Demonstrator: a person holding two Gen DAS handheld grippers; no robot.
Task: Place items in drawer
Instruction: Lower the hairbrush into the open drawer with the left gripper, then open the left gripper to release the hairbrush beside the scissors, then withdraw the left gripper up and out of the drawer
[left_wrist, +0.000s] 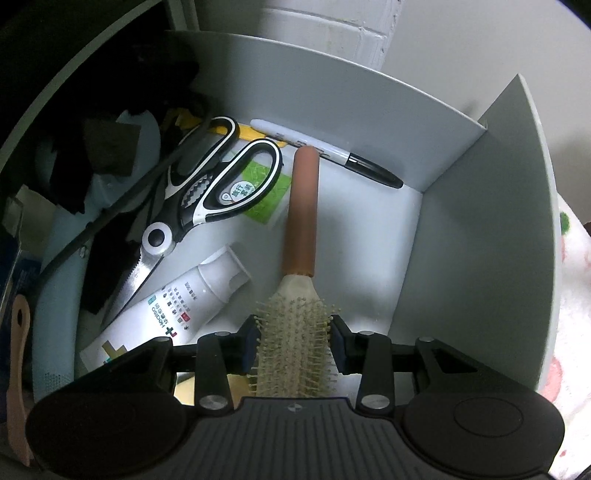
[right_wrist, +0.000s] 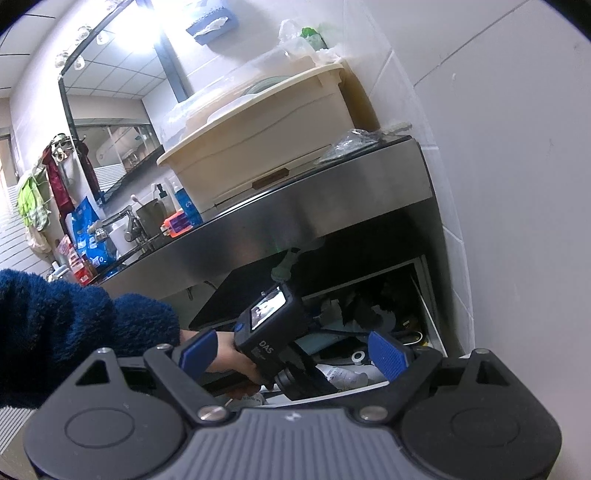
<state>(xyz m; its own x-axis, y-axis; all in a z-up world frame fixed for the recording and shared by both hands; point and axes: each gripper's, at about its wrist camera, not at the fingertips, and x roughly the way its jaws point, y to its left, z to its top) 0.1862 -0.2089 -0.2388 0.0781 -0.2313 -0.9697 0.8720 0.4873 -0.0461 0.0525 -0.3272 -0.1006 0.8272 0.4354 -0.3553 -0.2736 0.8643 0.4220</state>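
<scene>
In the left wrist view my left gripper (left_wrist: 294, 338) is shut on the bristled head of a hairbrush (left_wrist: 300, 236); its brown handle points away into the grey drawer (left_wrist: 480, 236). In the drawer lie black-and-white scissors (left_wrist: 207, 192), a white tube (left_wrist: 184, 310), a black marker (left_wrist: 332, 153) and a green-labelled packet (left_wrist: 267, 192). The right wrist view shows my right gripper (right_wrist: 291, 354) open and empty, held back from the drawer (right_wrist: 432, 321). There a hand holds the left gripper's body (right_wrist: 273, 332) over the drawer.
A steel counter (right_wrist: 332, 199) overhangs the drawer, carrying a cream plastic bin (right_wrist: 258, 136). A white wall (right_wrist: 517, 184) stands at the right. Dark cloth and a light-blue object (left_wrist: 66, 236) fill the drawer's left side. A blue fleece sleeve (right_wrist: 55, 332) is at the left.
</scene>
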